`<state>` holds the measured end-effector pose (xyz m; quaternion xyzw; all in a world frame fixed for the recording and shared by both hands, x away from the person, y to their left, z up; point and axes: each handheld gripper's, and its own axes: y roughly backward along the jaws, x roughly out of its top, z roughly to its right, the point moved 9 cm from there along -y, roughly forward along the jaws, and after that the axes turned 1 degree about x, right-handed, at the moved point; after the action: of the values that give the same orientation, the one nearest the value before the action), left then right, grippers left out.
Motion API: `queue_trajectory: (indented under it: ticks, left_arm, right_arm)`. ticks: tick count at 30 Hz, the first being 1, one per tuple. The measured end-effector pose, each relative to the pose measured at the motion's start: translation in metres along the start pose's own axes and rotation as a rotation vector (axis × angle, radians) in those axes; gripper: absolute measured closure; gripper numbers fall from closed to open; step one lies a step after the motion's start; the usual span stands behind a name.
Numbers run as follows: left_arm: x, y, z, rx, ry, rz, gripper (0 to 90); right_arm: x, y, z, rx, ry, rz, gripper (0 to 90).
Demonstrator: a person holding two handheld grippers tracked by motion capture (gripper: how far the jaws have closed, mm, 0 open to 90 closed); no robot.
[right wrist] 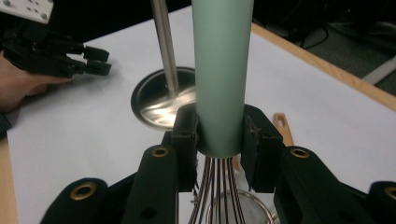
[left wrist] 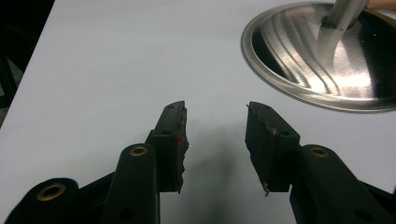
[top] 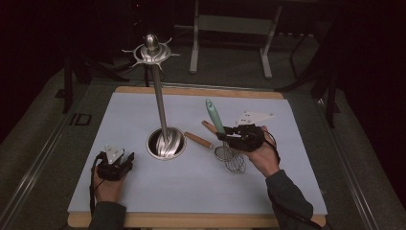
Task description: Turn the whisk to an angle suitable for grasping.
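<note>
The right gripper pinches a whisk by the lower end of its pale green handle, the two pads pressed against opposite sides of it just above where the wires fan out. In the high view the whisk is held over the right half of the board, nearer its front edge than its back, handle tilted up and away toward the back edge and the wire head hanging down toward the front; whether the wires touch the board cannot be told. Just beside the whisk, toward the middle, lies a wooden handle flat on the board, and a second wooden piece shows just behind the gripper. At the centre of the board stands a steel stand: a round, shallow dish-like base with a swirled surface, from whose middle a slim pole rises, tilted slightly in the picture, to a ring of hooks under a knob. Nothing lies in the dish apart from the foot of the pole. The left gripper rests low near the front left corner, well apart from the whisk; its jaws are spread with nothing between them, pointing over bare board toward the rim of the base.
</note>
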<state>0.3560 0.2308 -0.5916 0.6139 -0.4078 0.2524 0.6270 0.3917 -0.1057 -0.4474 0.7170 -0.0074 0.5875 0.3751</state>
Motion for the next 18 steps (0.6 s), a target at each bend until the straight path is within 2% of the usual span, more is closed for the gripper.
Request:
queue_trajectory:
  ticks: [5, 18]
  left_arm:
    - [0.000, 0.000, 0.000, 0.001, -0.003, 0.000, 59.2]
    - [0.000, 0.000, 0.000, -0.005, 0.002, 0.005, 60.1]
  right_arm:
    - [0.006, -0.003, -0.004, 0.006, 0.034, 0.014, 68.9]
    - [0.027, -0.003, -0.014, 0.019, 0.073, 0.071, 69.0]
